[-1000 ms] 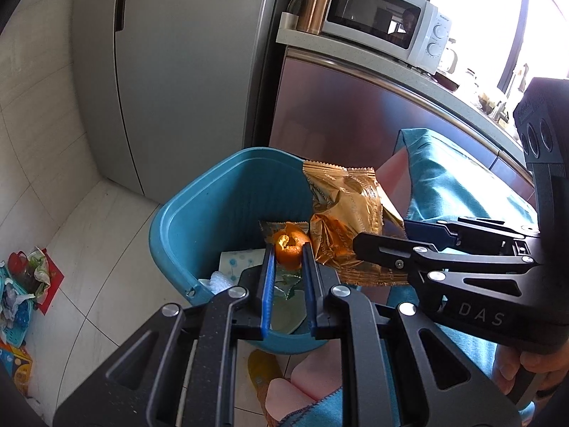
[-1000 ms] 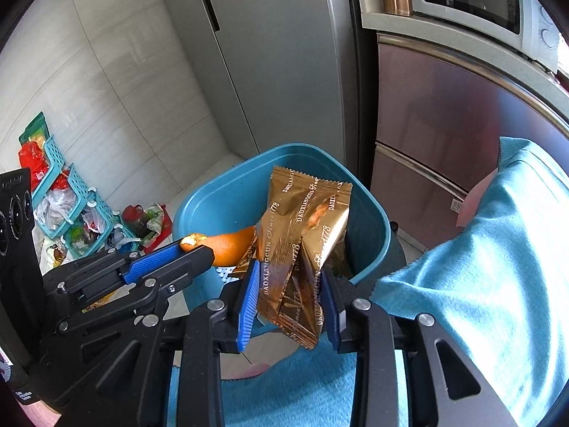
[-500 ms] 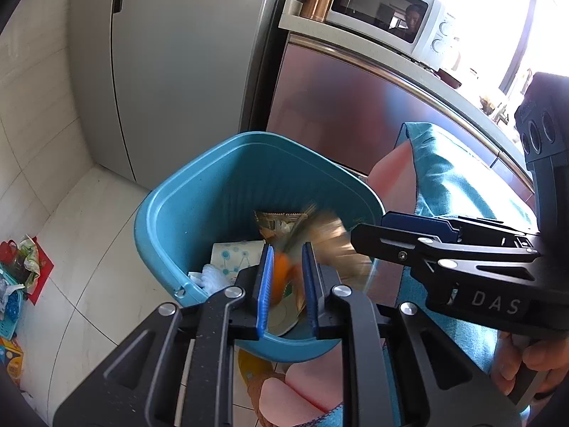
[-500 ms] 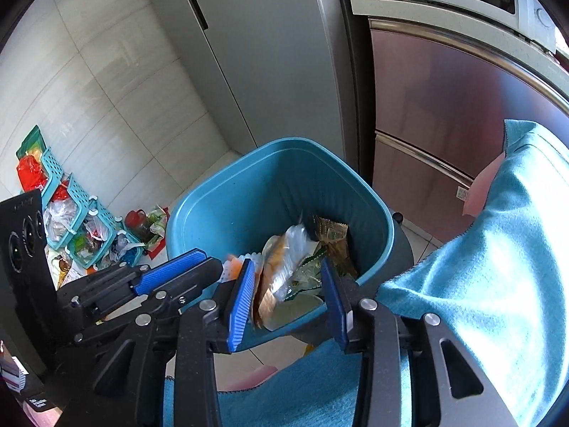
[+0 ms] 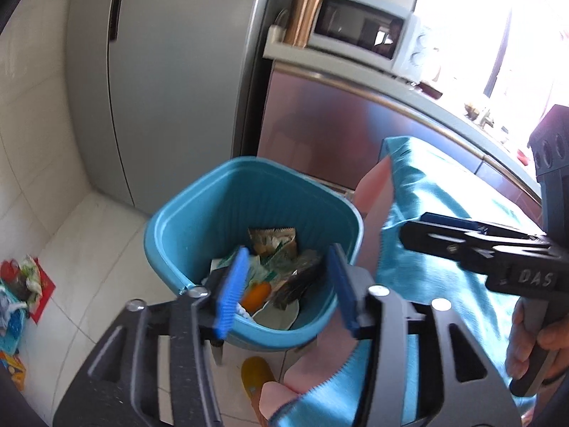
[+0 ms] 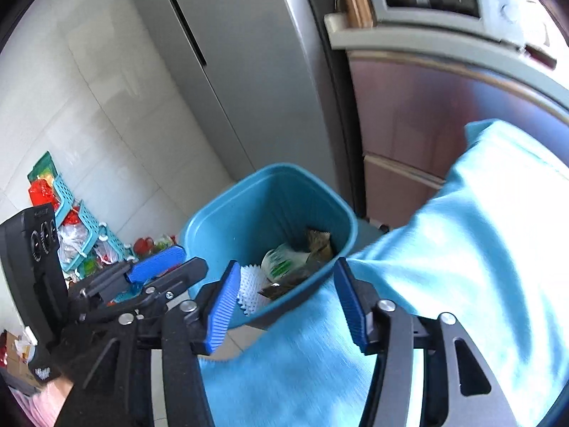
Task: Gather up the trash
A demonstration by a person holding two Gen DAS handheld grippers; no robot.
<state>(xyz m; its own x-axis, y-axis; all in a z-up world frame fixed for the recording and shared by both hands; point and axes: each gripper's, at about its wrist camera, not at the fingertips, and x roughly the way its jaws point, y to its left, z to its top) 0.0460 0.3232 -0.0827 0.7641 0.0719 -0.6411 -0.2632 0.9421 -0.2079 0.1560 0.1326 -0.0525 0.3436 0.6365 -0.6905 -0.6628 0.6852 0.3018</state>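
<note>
The blue trash bin [image 5: 177, 213] stands on the floor beside the table. In it lie an orange peel [image 5: 256, 293], gold snack wrappers [image 5: 274, 240] and paper scraps. My left gripper [image 5: 287, 259] hangs over the bin's near rim, its jaws opening with nothing between them. My right gripper [image 5: 414, 226] is off to the right, over the teal cloth. In the right wrist view the right gripper [image 6: 286, 270] is also over the bin [image 6: 213, 213], jaws opening and empty. The wrappers [image 6: 320, 242] and a white spiky piece [image 6: 250, 283] lie inside. The left gripper [image 6: 190, 258] is at the left.
A teal cloth [image 5: 444, 185] over a pink one [image 5: 373, 185] covers the table edge next to the bin. A grey refrigerator [image 5: 170, 71] and a counter with a microwave [image 5: 359, 32] stand behind. Baskets of packets [image 6: 71, 220] sit by the wall. A yellow slipper [image 5: 256, 373] lies below.
Both grippers have opened. The orange peel left the left gripper and the gold wrappers left the right one, and both now lie in the bin. Both grippers drew back slightly.
</note>
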